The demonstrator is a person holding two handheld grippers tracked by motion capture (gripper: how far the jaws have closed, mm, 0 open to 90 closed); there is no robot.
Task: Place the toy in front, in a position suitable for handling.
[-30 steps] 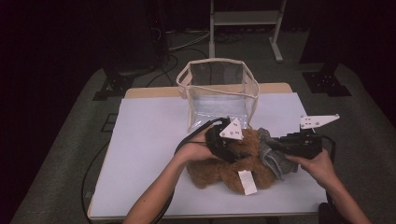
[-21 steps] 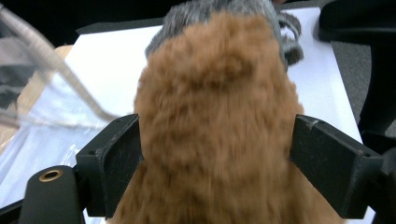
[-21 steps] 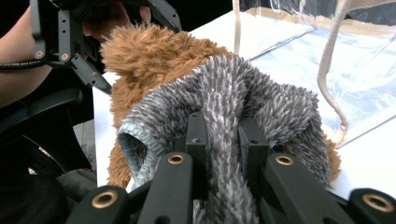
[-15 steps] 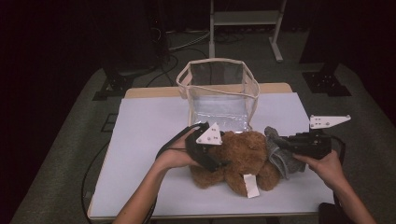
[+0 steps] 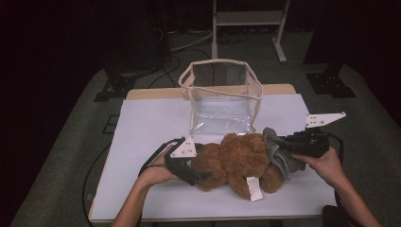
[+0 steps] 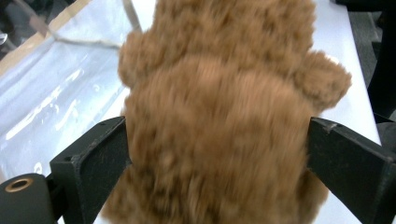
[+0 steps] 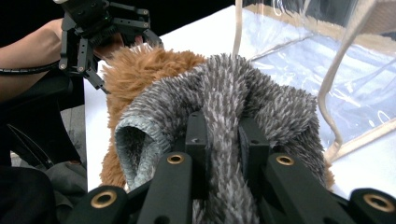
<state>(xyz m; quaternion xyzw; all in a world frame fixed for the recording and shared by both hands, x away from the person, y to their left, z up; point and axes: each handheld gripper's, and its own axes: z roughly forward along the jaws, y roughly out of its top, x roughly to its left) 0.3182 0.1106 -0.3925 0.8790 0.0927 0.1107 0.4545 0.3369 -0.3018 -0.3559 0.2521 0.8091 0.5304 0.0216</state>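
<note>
A brown teddy bear [image 5: 236,158] lies on its side on the white table [image 5: 142,127], head to the left. My left gripper [image 5: 202,163] sits at the head. In the left gripper view its jaws have just been opening and stand wide on either side of the furry head [image 6: 219,116], fur brushing both. My right gripper [image 5: 283,143] is shut on a grey fuzzy garment [image 5: 279,153] at the bear's other end. In the right gripper view that grey pile [image 7: 224,93] is pinched between the black fingers [image 7: 198,135], with the brown fur [image 7: 140,70] and the left gripper [image 7: 135,39] beyond.
A clear plastic bag with beige trim [image 5: 220,94] stands open-topped just behind the bear, mid-table. A white tag [image 5: 254,189] hangs from the bear toward the front edge. Dark floor, cables and stand legs surround the table.
The left gripper has slid leftward and down from over the bear's body to its head, jaws widening around it. The right gripper has kept its hold and its place.
</note>
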